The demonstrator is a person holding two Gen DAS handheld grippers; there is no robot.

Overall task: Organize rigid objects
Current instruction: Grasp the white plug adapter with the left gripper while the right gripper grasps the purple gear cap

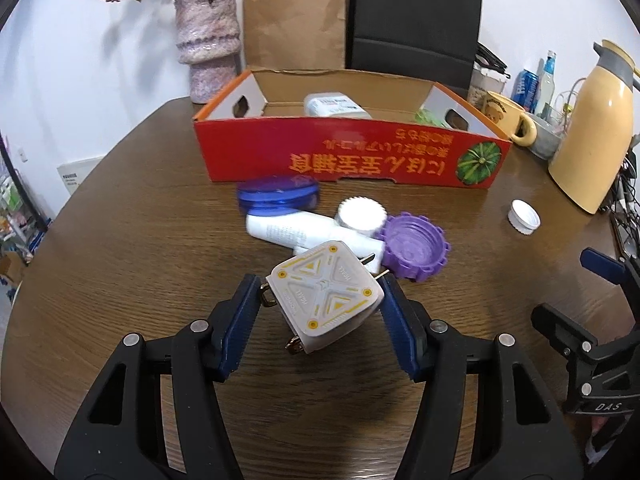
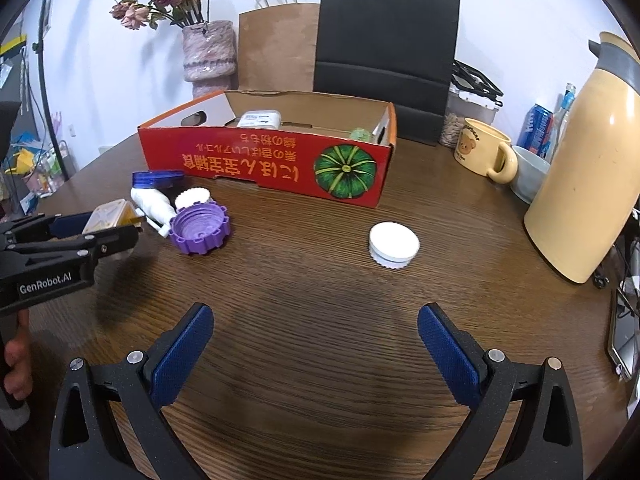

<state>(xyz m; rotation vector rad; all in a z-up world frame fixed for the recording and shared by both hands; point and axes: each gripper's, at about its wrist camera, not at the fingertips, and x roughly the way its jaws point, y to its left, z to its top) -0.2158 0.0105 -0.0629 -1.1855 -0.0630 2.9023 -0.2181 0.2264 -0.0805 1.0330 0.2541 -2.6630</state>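
- Spanning both views, a dark wood counter [image 2: 320, 300] is seen, with a red cardboard box [image 1: 352, 152] set open-topped at its far side; a white container [image 1: 334, 104] and something green are already lodged inside.
- A cream thermos [image 2: 588, 168], a bear mug [image 2: 484, 152], a black bag, a brown bag and a vase are noted behind and to the right; none is judged part of the sorting.
- The left gripper [image 1: 324, 304] is clenched on a grey-and-yellow plug adapter [image 1: 324, 300], its blue pads pressed on two opposite sides; metal prongs are seen poking out near the pads. The adapter is held tilted, just above the counter.
- The right gripper [image 2: 316, 344] is released, jaws spread wide, nothing between them, hovering over bare counter.
- Key relation: the box lies straight ahead of the left jaws, beyond the loose pile; its long axis runs across the view, so a lift-and-forward carry over the near wall is judged to be the next move.
- Loose pile just ahead of the adapter: a white bottle [image 1: 296, 232] lying on its side, a purple ridged lid [image 1: 414, 246], a blue round lid [image 1: 278, 196], a white ridged cap [image 1: 360, 214].
- One white cap [image 2: 394, 244] sits apart, nearer the right gripper, ahead of its jaws.
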